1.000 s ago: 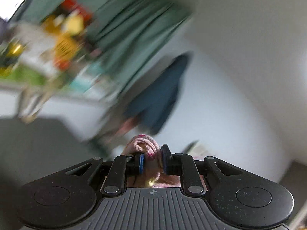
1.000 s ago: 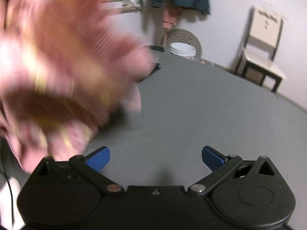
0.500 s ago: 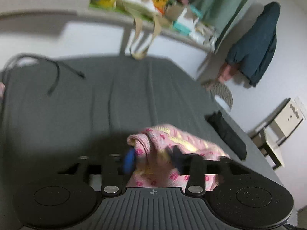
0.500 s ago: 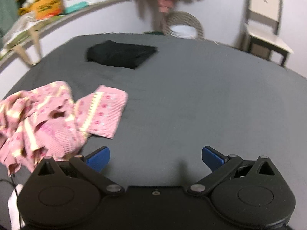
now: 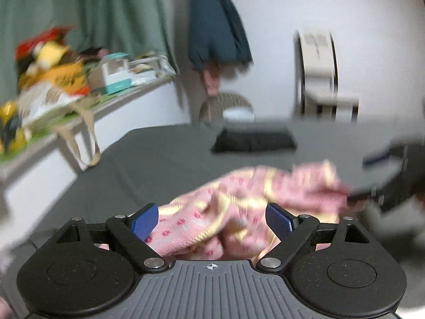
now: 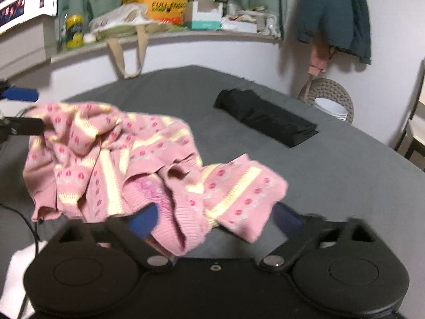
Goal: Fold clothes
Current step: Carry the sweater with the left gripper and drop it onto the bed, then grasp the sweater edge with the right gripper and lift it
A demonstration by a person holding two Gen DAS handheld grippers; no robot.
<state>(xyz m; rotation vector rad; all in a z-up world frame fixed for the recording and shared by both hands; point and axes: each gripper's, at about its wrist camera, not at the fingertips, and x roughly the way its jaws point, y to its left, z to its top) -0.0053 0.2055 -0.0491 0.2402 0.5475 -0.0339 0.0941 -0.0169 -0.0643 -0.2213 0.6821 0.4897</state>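
Observation:
A crumpled pink knit sweater [image 5: 239, 194] with yellow stripes and red dots lies on the dark grey surface [image 5: 164, 156]. My left gripper [image 5: 211, 220] is open, and the sweater's near folds sit between its blue pads without being pinched. In the right wrist view the sweater [image 6: 106, 146] spreads from left to centre, one sleeve end draping over the space between the fingers of my open right gripper [image 6: 215, 218]. The left gripper [image 6: 24, 110] shows at the sweater's left edge. The right gripper [image 5: 382, 170] appears blurred at the sweater's right end.
A folded black garment [image 6: 265, 118] lies further back on the grey surface [image 6: 332, 175]. Behind are a cluttered shelf [image 6: 186, 34] with a hanging tote bag [image 6: 130, 53], a dark jacket [image 6: 337, 13] on the wall, a basket [image 6: 329, 98] and a chair [image 5: 318, 71]. A cable [image 6: 26, 220] runs at left.
The left gripper, shut on the sweater a second ago, has opened and the sweater now rests on the surface. The right gripper has moved up to the sweater's sleeve.

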